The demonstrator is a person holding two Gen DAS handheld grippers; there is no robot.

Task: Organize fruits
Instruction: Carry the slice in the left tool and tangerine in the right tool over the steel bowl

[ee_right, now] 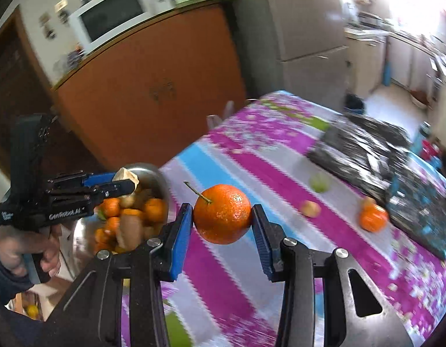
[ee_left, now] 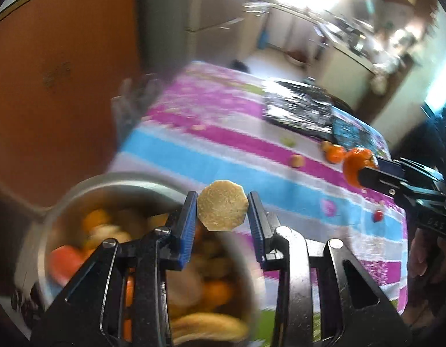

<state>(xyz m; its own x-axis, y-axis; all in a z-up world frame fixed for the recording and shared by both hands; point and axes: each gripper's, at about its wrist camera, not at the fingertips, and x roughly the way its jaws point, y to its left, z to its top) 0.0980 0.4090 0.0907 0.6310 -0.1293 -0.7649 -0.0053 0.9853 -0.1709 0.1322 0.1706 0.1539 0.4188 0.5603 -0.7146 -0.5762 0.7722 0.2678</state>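
Fruit transfer under way. Your left tool (ee_left: 222,209) clamped on tan faceted piece (ee_left: 222,205), poised above steel bowl (ee_left: 44,231) of fruit. Your right tool (ee_right: 222,214) clamped on orange (ee_right: 222,214), over striped worktop (ee_right: 280,173). Next, by judgement: release tan piece into bowl, then bring orange across. Loose fruit remains on worktop.

Two grippers: the left gripper (ee_left: 222,211) holding one tan faceted fruit (ee_left: 222,205), the right gripper (ee_right: 222,215) holding one orange (ee_right: 222,214). One more orange (ee_right: 373,217) lies on the desk (ee_right: 252,156), with one green fruit (ee_right: 319,183) and two small pale fruits (ee_right: 310,208). One metal bowl (ee_right: 153,173), its fruit too blurred to count.
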